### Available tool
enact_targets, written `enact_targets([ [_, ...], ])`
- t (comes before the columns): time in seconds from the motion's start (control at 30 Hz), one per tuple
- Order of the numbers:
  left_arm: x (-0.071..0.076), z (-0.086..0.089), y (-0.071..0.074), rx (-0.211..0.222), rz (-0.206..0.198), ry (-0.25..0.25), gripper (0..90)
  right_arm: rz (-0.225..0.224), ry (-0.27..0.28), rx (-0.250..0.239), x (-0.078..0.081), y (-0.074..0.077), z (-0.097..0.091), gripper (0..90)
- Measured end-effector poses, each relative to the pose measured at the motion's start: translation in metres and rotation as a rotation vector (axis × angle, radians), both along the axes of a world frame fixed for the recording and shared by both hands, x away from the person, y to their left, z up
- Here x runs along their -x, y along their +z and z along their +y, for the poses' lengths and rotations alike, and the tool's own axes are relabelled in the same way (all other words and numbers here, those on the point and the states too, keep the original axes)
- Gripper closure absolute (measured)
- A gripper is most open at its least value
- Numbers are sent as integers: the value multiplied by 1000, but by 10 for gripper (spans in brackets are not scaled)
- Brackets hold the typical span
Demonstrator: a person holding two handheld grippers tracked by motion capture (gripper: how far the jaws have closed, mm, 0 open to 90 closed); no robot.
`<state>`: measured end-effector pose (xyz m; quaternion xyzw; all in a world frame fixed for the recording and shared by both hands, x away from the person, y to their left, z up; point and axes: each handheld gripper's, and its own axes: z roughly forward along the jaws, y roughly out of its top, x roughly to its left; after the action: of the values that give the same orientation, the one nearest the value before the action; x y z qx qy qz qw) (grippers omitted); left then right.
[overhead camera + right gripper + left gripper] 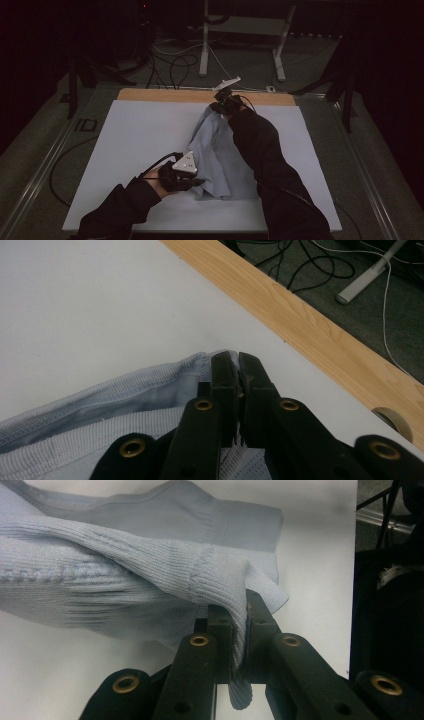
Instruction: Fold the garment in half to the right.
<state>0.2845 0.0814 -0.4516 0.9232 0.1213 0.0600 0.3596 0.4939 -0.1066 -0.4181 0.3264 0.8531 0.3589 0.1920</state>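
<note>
Both tools clamp the pale blue sweater (220, 155): left tool (239, 630) its cuff, right tool (237, 375) its far edge.

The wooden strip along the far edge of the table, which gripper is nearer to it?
Right. The right gripper holds the light blue knit sweater's far edge close to the wooden strip. The left gripper grips the sweater's near end, by the table's near edge.

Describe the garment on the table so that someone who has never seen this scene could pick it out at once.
Start at the white table top with the wooden strip along its far edge. Right of centre lies a pale blue knitted sweater, pinched at its near end by the left hand-held gripper and at its far end by the right hand-held gripper. It is the one soft, ribbed thing there.
</note>
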Motion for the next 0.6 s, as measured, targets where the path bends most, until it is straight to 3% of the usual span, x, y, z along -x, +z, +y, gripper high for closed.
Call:
enact_targets([
  [0.6,-2,-42,-3,-19,-8,-49,868,14,-9,-5,-5,-9,-21,871],
])
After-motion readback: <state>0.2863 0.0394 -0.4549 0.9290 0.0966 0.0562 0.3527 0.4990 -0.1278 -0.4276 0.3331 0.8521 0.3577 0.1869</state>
